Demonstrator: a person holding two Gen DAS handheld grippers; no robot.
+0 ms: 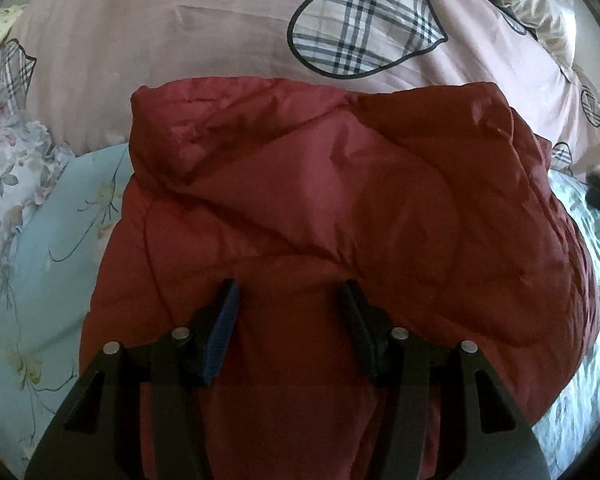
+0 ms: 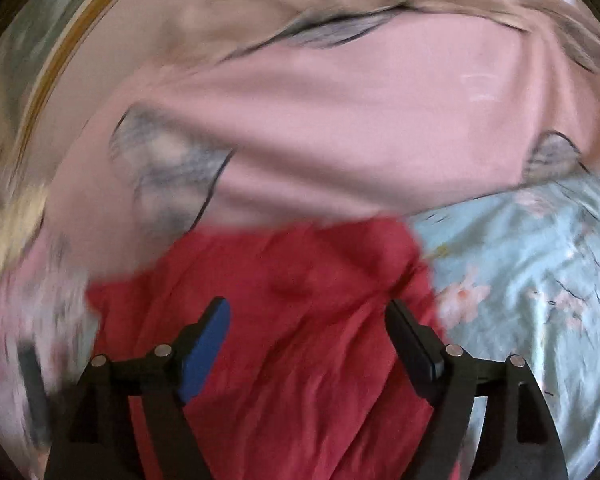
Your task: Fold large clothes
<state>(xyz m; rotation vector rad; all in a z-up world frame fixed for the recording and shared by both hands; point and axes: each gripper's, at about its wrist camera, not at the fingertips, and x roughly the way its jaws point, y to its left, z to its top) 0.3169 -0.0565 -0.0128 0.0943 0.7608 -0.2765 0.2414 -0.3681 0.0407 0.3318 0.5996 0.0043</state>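
A folded red quilted jacket (image 1: pixel 324 208) lies on the bed, partly on a pale blue floral sheet (image 1: pixel 60 216) and against a pink duvet (image 1: pixel 148 52) with plaid hearts. The left hand-held gripper (image 1: pixel 288 300) hovers over the jacket's near part, jaws apart and empty. The right hand-held gripper (image 2: pixel 308 316), in a blurred view, stands wide open above the jacket's red cloth, nothing between its fingers

The red jacket (image 1: pixel 320 200) is quilted cloth with a faint sheen. The pink cover (image 1: pixel 160 52) looks matt cotton; the pale blue flowered sheet (image 2: pixel 540 272) looks satiny.
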